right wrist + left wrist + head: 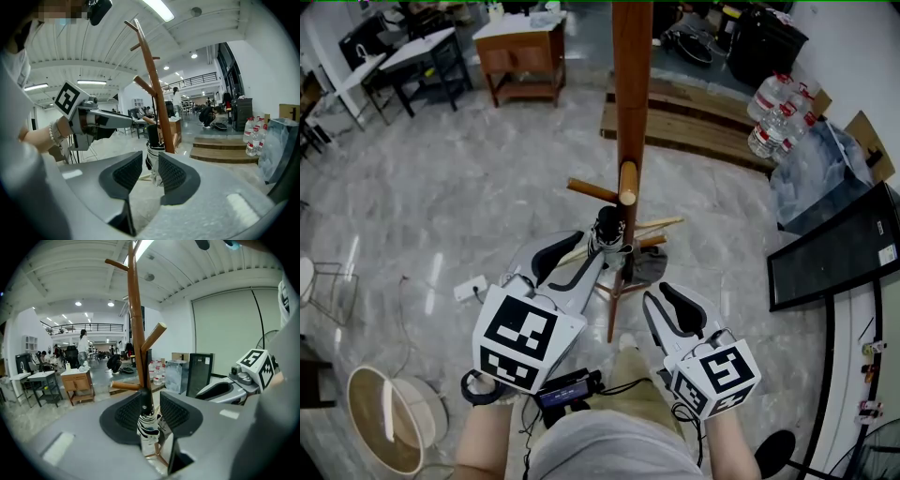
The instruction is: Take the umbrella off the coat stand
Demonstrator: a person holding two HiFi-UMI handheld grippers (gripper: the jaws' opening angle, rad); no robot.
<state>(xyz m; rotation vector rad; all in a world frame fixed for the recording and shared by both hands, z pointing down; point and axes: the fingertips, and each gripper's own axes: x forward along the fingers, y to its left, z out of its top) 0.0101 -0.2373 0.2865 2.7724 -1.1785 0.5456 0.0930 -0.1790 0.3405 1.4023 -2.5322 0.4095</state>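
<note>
The wooden coat stand (630, 94) rises in the middle of the floor, its pegs angled upward. A folded umbrella (607, 230) with a black handle and a black-and-white canopy hangs close against the pole. My left gripper (591, 248) is open, its fingertips right at the umbrella. In the left gripper view the umbrella (147, 420) sits in the gap between the two pads, in front of the coat stand (136, 324). My right gripper (661, 292) is open and empty, lower right and short of the stand. From there the umbrella (152, 154) shows beyond the jaws.
Several water bottles (773, 112) and a black panel (834, 248) stand at the right. Wooden pallets (694, 117) lie behind the stand, and a wooden desk (523, 52) is further back. A power strip (471, 288) and a round basket (389, 431) are on the floor at the left.
</note>
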